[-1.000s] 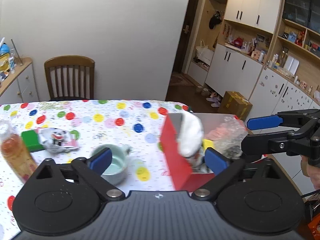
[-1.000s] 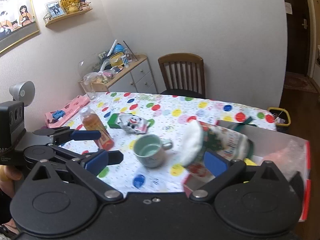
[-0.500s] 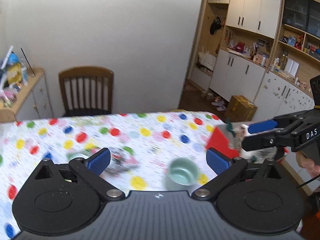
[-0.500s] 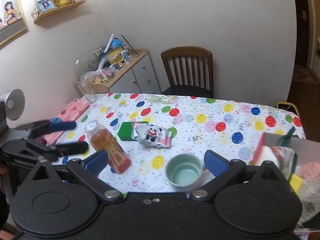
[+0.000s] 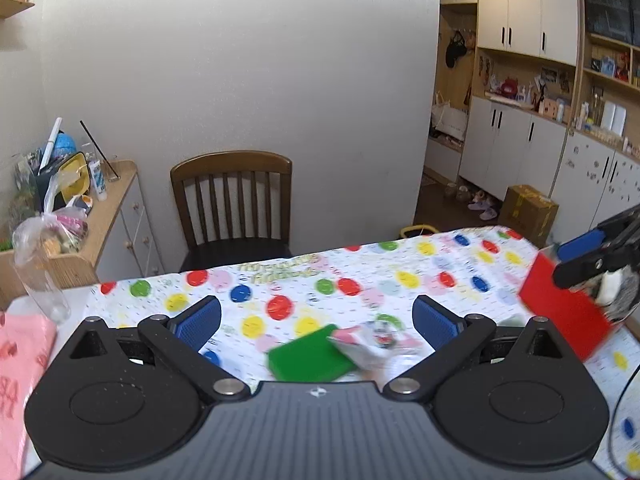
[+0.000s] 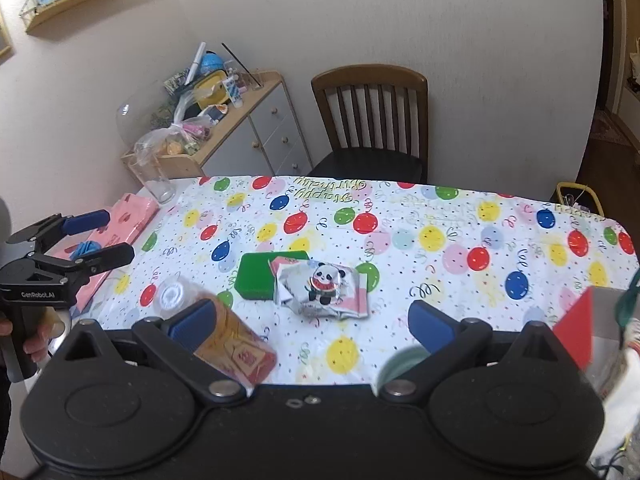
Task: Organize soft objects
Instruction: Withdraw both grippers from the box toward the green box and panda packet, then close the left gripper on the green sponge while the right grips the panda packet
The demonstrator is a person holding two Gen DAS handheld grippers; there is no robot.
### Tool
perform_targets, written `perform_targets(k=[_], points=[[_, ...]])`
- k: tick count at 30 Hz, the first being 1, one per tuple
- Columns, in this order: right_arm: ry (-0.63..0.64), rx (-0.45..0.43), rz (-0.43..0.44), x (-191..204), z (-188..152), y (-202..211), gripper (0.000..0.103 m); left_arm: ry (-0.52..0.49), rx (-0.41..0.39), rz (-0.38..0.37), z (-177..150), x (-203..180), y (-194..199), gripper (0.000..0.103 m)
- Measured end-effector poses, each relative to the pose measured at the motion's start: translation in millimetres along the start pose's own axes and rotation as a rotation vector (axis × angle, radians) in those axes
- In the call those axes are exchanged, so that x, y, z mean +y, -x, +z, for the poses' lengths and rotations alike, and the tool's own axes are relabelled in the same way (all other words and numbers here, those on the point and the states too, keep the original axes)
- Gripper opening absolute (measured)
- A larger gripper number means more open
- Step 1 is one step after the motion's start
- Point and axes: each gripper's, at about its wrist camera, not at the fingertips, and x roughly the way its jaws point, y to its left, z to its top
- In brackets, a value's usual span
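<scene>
Both grippers sitting w/ jaws apart, nothing between them. Left gripper point(image 5: 316, 316) is hovering over the table w/ the panda pouch point(image 5: 374, 340) just ahead of and between its fingertips, slightly right of centre; pouch is overlapping the green block point(image 5: 310, 354), which is lying a bit left under it. Right gripper point(image 6: 312, 314) is looking at same pouch point(image 6: 322, 290) ahead, roughly centred, w/ the bottle point(image 6: 218, 330) lying tilted against its left finger side & mug rim barely showing by the right finger. Red box point(image 6: 576, 330) is sitting off to the right gripper's right, already holding soft stuff, contents partly hidden. Judging: pouch looks light, crinkly foil/plastic, soft & slippery, so prob. deforming under squeeze. Best grip imo is a raised edge on the side away from the block, pinching shallow so the block isn't getting dragged along. Block looks stiff, prob. not a soft item, can't confirm. Left view is blurring, so exact overlap unclear there.
</scene>
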Motion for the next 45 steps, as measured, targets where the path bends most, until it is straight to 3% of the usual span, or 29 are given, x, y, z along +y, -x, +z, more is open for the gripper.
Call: perform_targets(k=[7,13,17,24,29,38,45], points=[[-0.025,0.052,-0.053,3.9,19.0,-44.7,0.101,-0.049,0.066,-0.051,-11.1,42.7,-52.5,0.102],[-0.036,0.098,-0.117,-0.1,33.6,-82.8,0.101,-0.187,0.152,-0.105,-35.4,48.6,-103.4,0.102],[-0.071,0.122,-0.137,-5.7,41.5,-107.5,0.101,-0.189,0.214,-0.107,-43.3,63.2,-139.3,0.102],[-0.126,0.186,-0.119,-8.7,49.9,-149.6,0.097,-0.33,0.305,-0.195,-60.5,55.2,-178.7,0.101],[-0.105,0.246,-0.059,6.6,50.1,-172.8,0.093,-0.355,0.339,-0.247,-64.4,50.2,-202.6,0.101],[-0.071,0.356,-0.02,23.2,28.1,-217.2,0.078,-0.418,0.372,-0.311,-69.6,29.7,-236.0,0.101],[-0.08,0.368,-0.02,24.4,19.4,-231.1,0.053,-0.435,0.354,-0.32,-77.7,16.4,-249.2,0.1]])
